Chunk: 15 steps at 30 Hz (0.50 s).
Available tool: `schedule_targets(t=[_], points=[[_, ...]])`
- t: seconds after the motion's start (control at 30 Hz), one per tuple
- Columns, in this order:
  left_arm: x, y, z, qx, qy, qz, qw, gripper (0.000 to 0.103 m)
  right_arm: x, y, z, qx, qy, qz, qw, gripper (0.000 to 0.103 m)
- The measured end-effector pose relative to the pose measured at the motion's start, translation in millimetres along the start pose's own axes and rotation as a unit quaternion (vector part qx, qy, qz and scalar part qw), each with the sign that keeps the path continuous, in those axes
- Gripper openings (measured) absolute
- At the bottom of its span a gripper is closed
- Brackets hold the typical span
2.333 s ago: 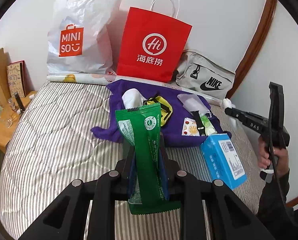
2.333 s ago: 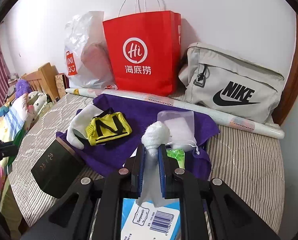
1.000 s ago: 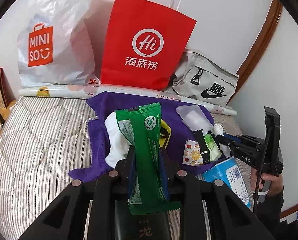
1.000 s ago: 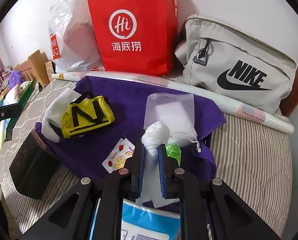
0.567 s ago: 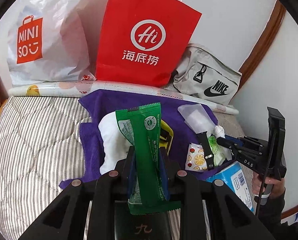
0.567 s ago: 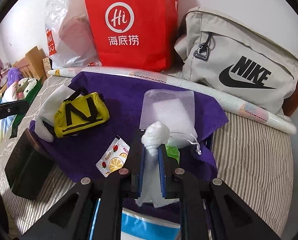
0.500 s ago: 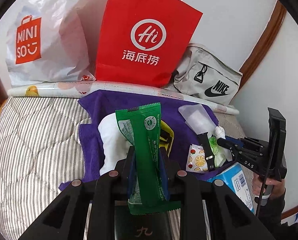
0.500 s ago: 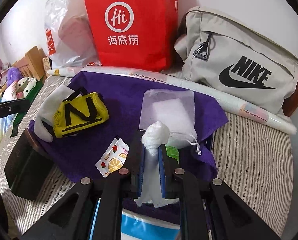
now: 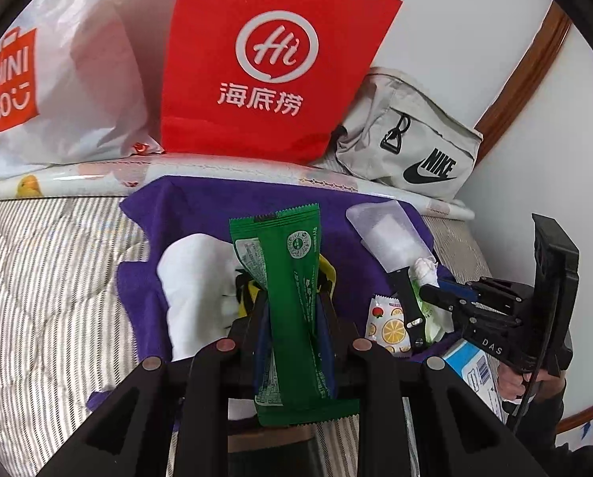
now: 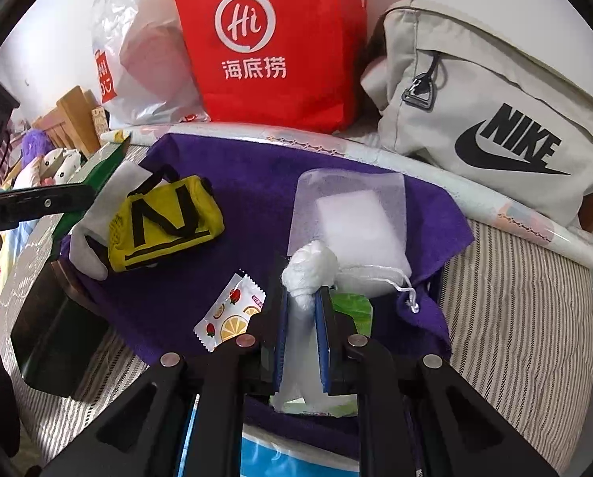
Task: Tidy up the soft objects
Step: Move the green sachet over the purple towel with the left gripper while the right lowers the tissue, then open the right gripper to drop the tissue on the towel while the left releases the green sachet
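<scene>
- Left wrist view:
  - Claw on our left [image 9: 292, 318] is clamped on a green snack wrapper [image 9: 292, 294], which stands upright between the pads, gripped around its middle, with both crimped ends free.
  - We judge the wrapper light and crinkly, its film slick, so a mid-body pinch suits it; a hold near a sealed end would likely let it flop or slide.
  - Beyond it lies the purple cloth [image 9: 201, 206] on the striped mattress [image 9: 50, 262], carrying a white folded cloth [image 9: 193, 282] and a fruit-print sachet [image 9: 387, 322].
  - Our right claw [image 9: 435, 282] shows at the right edge, holding a white wad just beside the mesh pouch [image 9: 387, 234].

- Right wrist view:
  - Right claw [image 10: 304, 330] is shut on a white crumpled wad [image 10: 308, 266], which bulges above the pads; a clear wrapper trails below them.
  - We judge the wad very soft and nearly weightless: it squashes rather than slips, so the pinch at its neck under the bulge is sound.
  - It hovers over the near edge of the purple cloth, just in front of the mesh pouch with its drawstring.
  - A yellow mini duffel [image 10: 165, 222] sits on the cloth to the left, plump and probably easiest taken by its body, not the thin black straps.
  - A red paper bag [image 10: 272, 39] and a grey Nike bag [image 10: 491, 111] stand behind, well apart from the claw.
</scene>
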State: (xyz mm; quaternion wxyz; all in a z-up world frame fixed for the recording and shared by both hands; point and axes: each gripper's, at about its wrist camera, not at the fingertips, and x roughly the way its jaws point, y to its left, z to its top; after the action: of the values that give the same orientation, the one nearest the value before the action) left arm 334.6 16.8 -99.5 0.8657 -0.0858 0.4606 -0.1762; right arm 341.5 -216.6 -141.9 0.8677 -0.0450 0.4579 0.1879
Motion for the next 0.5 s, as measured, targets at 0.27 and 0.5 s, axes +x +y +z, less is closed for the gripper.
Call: schedule_targets(t=[0.27,0.5], points=[[16.9,-2.7,3.7,0.008,0.021,0.013,0.9997,0.022,7.9,-0.2,0.5,-0.006,0.013,0.006,1.0,0.014],[29.7,-0.9,4.7,0.01,0.037,0.025,0.999,0.023,13.4,1.2,2.4,-0.018,0.025,0.005,0.999,0.015]])
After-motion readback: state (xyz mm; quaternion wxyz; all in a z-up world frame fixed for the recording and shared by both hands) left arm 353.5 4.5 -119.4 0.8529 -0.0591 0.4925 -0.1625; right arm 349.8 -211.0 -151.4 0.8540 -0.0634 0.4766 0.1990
